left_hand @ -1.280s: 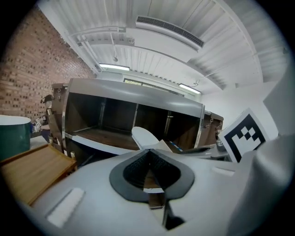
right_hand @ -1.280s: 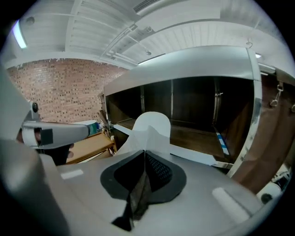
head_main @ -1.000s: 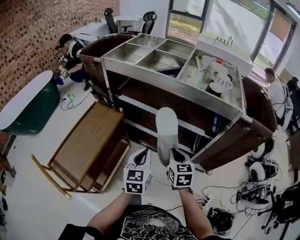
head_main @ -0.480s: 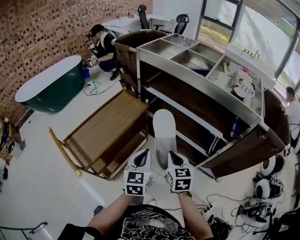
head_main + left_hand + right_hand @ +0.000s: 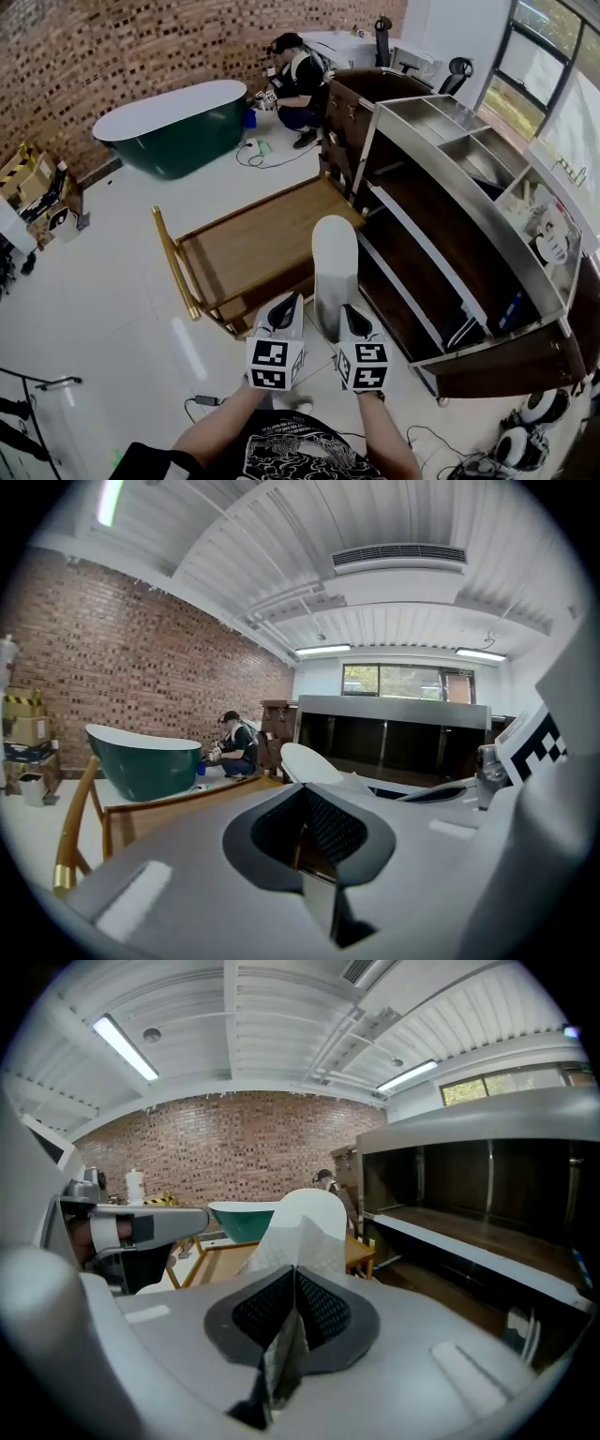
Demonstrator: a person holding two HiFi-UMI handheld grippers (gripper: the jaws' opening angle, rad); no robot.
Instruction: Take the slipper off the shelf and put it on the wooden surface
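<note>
**Carrying the slipper across: shelf cleared, placement pending**

Item: one white slipper (image 5: 335, 272), held off the shelf and in the air. The right tongs (image 5: 350, 317) are clamped on its heel end, and the right gripper view shows its fabric pinched between the pads. Its toe points forward. In the head view it shows over the right-hand edge of the wooden surface (image 5: 253, 248), the edge nearest the shelf unit (image 5: 441, 281).

Second tool: the left tongs (image 5: 285, 311) are just beside the right, jaws closed together with nothing between them.

Step in hand: we judge the pick-up done and the carry under way, with the set-down not yet made.

Next move, as we judge it:
- bring the slipper further left, so that it sits over the middle of the wooden surface and not over its raised edge rail
- lower it until the sole lies flat
- only then part the right tongs

Changes since a second ago:
- Our view has swung left.
- The slipper then showed against the shelf unit's open front, with the wooden surface off to the left.
- The wooden surface now lies straight ahead.
- The green bathtub (image 5: 173, 127) by the brick wall has come fully into view.
- The grip is unchanged.
</note>
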